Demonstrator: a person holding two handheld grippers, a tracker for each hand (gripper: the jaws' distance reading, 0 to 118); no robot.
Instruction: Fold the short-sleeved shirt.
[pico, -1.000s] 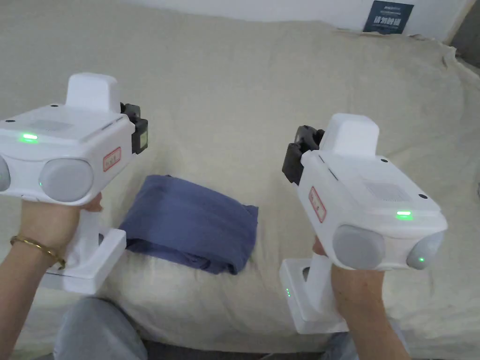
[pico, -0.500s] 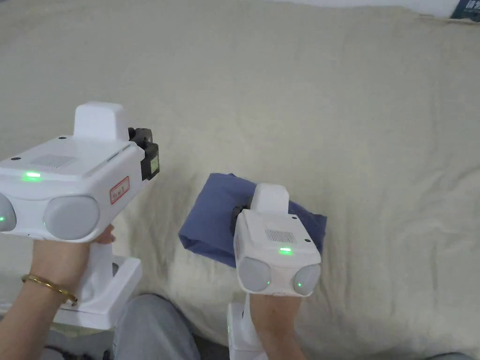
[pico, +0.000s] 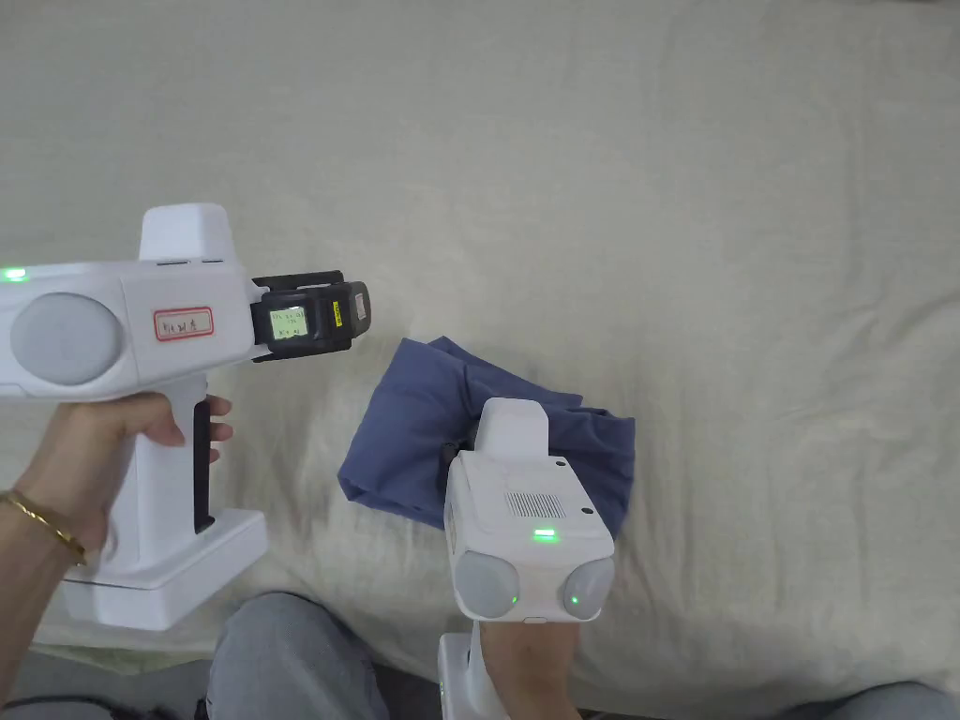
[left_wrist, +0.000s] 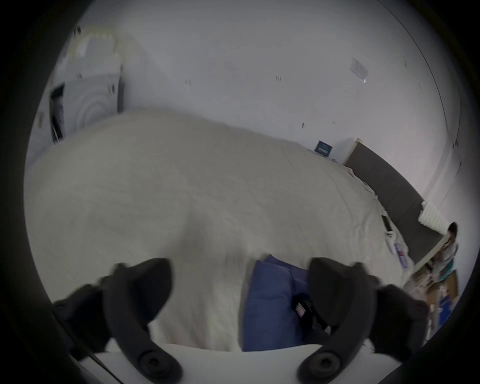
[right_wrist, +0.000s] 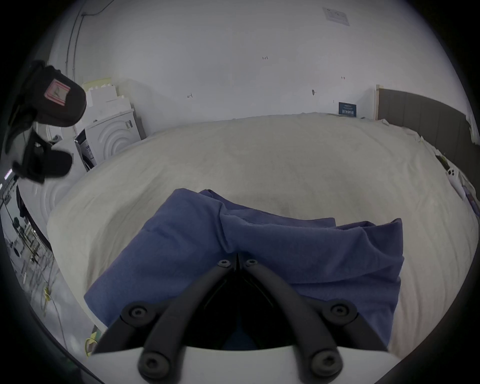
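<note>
Black curved fingers (right_wrist: 262, 275) of the right gripper (right_wrist: 237, 261) meet tip to tip in the right gripper view, resting on a raised fold of the shirt (right_wrist: 272, 249); whether cloth is pinched between them cannot be told. Fingers (left_wrist: 140, 293) of the left gripper (left_wrist: 240, 283) stand wide apart in the left gripper view, with nothing between them. One shirt lies on the bed cover (pico: 656, 187): a soft, matte blue knit, folded into a thick, roughly rectangular bundle with rumpled layers along its far edge, sitting at about 6 o'clock in the head view, near the cover's front edge. That cover is a pale cream fabric, faintly wrinkled, with creases toward 3 o'clock. Two grippers are in use, both smooth white plastic pistol-shaped bodies with black jaw assemblies and small green lights. In the head view the left hand (pico: 84, 450) grips its handle upright at 9 o'clock, the body level and pointing toward 3 o'clock, held off the cover beside the shirt's left edge. At 6 o'clock the right gripper points away from the person, low over the shirt's middle.
</note>
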